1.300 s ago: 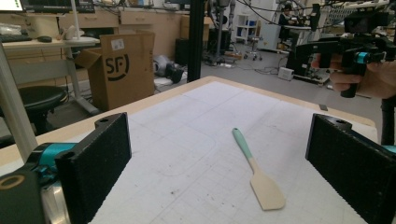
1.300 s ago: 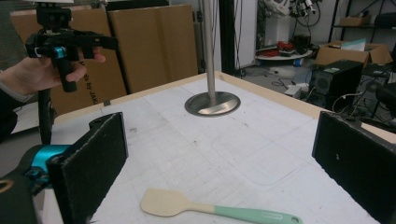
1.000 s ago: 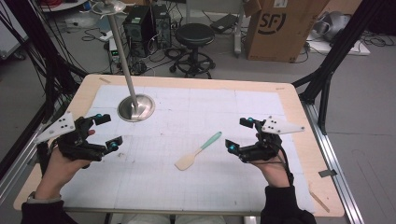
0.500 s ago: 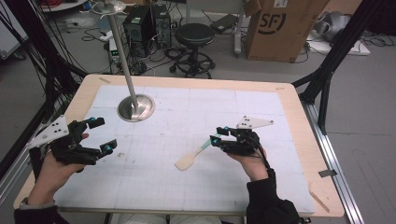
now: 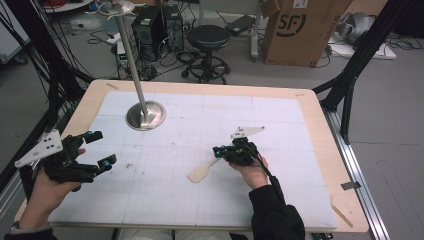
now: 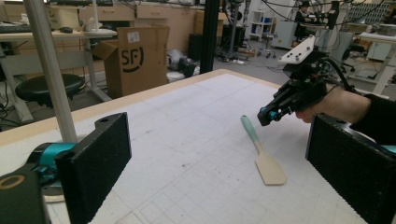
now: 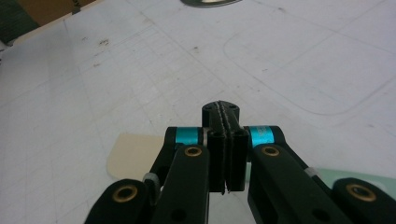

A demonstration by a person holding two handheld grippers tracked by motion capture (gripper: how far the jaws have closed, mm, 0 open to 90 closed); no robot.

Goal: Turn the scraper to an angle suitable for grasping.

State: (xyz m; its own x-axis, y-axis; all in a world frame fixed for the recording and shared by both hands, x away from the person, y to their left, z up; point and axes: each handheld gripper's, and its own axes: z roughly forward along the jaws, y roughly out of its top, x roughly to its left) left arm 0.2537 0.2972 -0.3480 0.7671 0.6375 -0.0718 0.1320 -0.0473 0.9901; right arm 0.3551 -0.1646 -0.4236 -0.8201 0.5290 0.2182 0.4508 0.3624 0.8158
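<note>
Showing two hand-held grippers [image 5: 102,150] [image 5: 218,150], one spatula [image 5: 202,171]

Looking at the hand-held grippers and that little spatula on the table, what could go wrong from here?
The right gripper hangs with its jaws pressed shut just over the teal handle of the cream-bladed spatula. Coming down shut, it would probably nudge the spatula aside rather than grasp it. The spatula lies flat on the white gridded mat, so the jaws may scrape the mat. The open left gripper is far off, so collision seems unlikely.

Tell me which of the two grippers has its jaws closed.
The right gripper, above the spatula: its jaws are pressed together. The left gripper holds its jaws wide apart.
</note>
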